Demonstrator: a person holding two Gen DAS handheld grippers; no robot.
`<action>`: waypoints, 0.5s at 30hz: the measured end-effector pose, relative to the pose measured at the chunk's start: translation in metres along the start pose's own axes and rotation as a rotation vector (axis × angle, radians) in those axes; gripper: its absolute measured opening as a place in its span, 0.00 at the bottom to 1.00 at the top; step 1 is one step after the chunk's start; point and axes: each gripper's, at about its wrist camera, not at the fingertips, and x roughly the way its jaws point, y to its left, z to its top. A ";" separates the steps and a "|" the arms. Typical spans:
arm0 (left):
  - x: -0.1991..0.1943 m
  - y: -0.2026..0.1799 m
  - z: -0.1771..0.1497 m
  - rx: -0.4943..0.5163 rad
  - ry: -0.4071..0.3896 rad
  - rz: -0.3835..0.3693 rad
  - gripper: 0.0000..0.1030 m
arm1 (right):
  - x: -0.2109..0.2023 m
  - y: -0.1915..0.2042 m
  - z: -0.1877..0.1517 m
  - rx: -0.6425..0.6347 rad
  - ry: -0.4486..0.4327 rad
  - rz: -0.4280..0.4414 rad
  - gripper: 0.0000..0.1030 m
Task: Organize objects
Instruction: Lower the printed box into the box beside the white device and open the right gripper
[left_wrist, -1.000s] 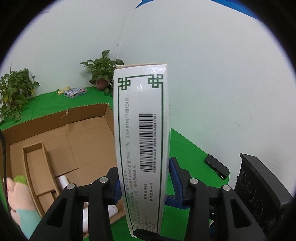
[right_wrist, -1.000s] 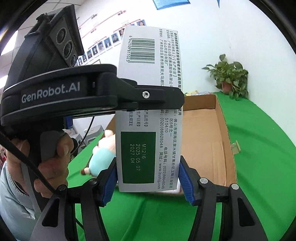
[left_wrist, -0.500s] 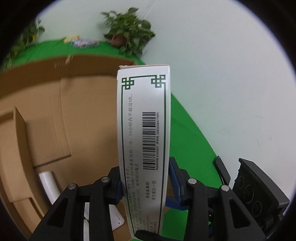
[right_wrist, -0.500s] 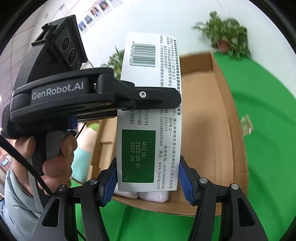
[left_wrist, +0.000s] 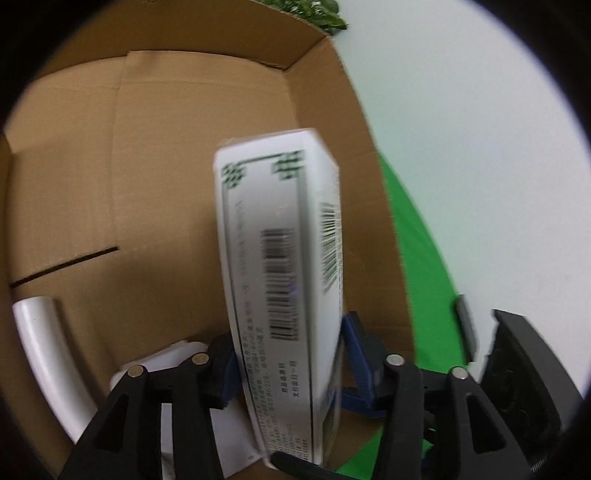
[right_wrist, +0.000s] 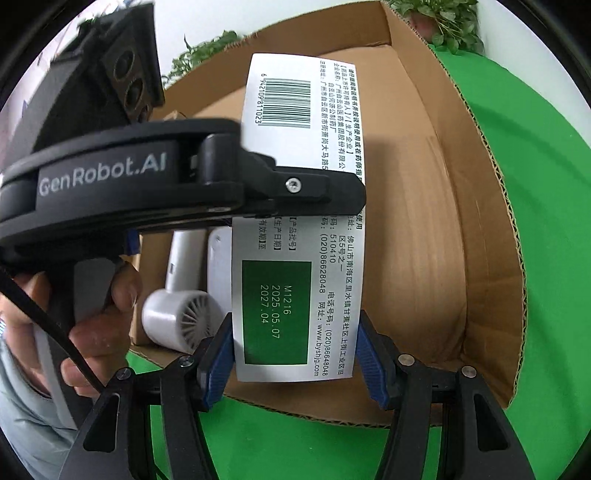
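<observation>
A white medicine box (right_wrist: 295, 229) printed with green panels and barcodes is held over the open cardboard box (right_wrist: 484, 236), which stands on a green cloth (right_wrist: 546, 192). In the right wrist view the lower end of the medicine box is seen between the blue pads (right_wrist: 218, 358) of the right gripper (right_wrist: 295, 360); the left pad is pressed against its edge, the right pad appears to touch the other edge, and the box is gripped there. Higher up, the same medicine box is crossed by a finger of the left gripper (right_wrist: 303, 188), whose handle is wrapped by a hand (right_wrist: 92, 317) in a grey sleeve. In the left wrist view the medicine box (left_wrist: 284, 280) is seen tilted between the blue pads (left_wrist: 354, 347) of the left gripper (left_wrist: 291, 365); these jaws are opening, the right pad seems just clear of the box, and contact at the left pad cannot be told because of blur. Inside the cardboard box, at its near left end, a white hair dryer (right_wrist: 181, 310) is seen lying with its round grille facing outward, and a flat white object (right_wrist: 218, 266) is seen just beside it. A potted plant (right_wrist: 443, 18) is visible beyond the far corner of the cardboard box.
</observation>
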 end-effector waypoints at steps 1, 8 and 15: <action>0.000 0.000 0.000 -0.005 0.003 0.009 0.51 | 0.001 0.002 0.000 -0.008 0.009 -0.006 0.56; -0.006 0.005 -0.001 -0.028 0.020 0.045 0.52 | 0.004 0.008 -0.002 -0.044 0.038 -0.095 0.56; -0.030 0.016 -0.008 -0.035 -0.021 0.105 0.52 | 0.007 0.008 -0.001 -0.055 0.056 -0.185 0.57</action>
